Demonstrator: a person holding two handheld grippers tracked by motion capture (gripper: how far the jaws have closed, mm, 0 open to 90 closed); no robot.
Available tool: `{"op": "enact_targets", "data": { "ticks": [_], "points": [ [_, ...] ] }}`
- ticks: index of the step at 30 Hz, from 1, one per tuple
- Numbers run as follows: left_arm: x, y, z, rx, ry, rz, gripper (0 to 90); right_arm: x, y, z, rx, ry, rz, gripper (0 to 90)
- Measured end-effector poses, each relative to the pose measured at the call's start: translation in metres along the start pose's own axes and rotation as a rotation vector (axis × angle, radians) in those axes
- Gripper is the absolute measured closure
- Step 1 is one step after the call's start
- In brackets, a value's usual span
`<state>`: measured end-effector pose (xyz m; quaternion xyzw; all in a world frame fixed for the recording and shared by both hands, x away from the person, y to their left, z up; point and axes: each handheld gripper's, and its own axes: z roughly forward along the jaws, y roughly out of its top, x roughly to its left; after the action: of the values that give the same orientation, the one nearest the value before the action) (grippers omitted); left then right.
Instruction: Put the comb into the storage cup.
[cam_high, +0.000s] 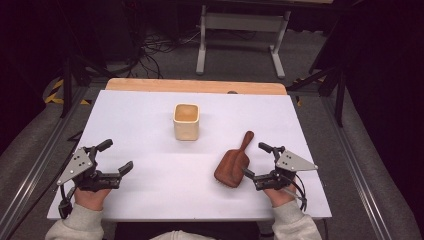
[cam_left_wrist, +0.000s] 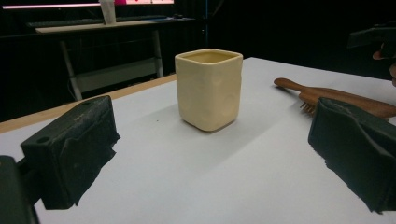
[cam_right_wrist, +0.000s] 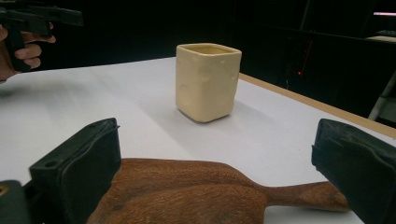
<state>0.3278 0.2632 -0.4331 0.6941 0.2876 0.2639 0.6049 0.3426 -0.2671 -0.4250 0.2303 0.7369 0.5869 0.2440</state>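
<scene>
Right gripper (cam_high: 258, 162), lower right of the high view: jaws spread wide, nothing clamped. In the right gripper view the two black pads (cam_right_wrist: 79, 170) stand at the lower corners of the frame, with the wooden brush (cam_right_wrist: 196, 191) lying between them, flat back up, handle running toward the lower right; whether a pad touches the wood cannot be told. In the high view the brush (cam_high: 234, 161) sits right of centre, head toward the bottom of the frame, handle pointing to the upper right, just beside the right gripper

Left gripper (cam_high: 111, 159), lower left of the high view: jaws also wide apart, holding nothing. In the left gripper view its pads (cam_left_wrist: 70, 154) frame bare tabletop

Cream square cup (cam_high: 186, 121) stands upright at the centre of the high view, well apart from both grippers, open top showing. It stands upper centre in the left gripper view (cam_left_wrist: 208, 88) and in the right gripper view (cam_right_wrist: 208, 81). Brush bristles show at the right of the left gripper view (cam_left_wrist: 336, 99)

Surface: white sheet (cam_high: 150, 175) over the table, matte, soft shadows; a strip of bare wooden board (cam_high: 195, 86) along its top edge in the high view. Metal rails run along both sides

Room: dim. Grey floor with black cables at upper left of the high view, yellow-black tape at the left edge, a white frame stand (cam_high: 242, 37) at top centre. A second table against dark background across the top of the left gripper view
</scene>
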Motion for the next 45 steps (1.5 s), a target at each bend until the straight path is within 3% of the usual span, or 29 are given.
{"op": "enact_targets", "data": {
  "ticks": [15, 20, 34, 45],
  "points": [
    [0.001, 0.001, 0.000, 0.004, 0.001, 0.009, 2.1, 0.000, 0.001, -0.001, -0.005, -0.003, -0.001, 1.9],
    [0.001, 0.001, 0.000, 0.003, -0.021, -0.012, 1.0, -0.001, 0.002, 0.000, 0.001, 0.003, 0.000, 2.4],
    [0.002, 0.003, 0.000, 0.017, -0.028, -0.006, 0.5, -0.011, 0.018, 0.008, 0.031, 0.020, 0.023, 5.0],
    [0.002, 0.003, 0.000, 0.027, -0.021, 0.000, 1.0, -0.027, 0.043, 0.028, 0.073, 0.048, 0.013, 5.5]
  ]
}}
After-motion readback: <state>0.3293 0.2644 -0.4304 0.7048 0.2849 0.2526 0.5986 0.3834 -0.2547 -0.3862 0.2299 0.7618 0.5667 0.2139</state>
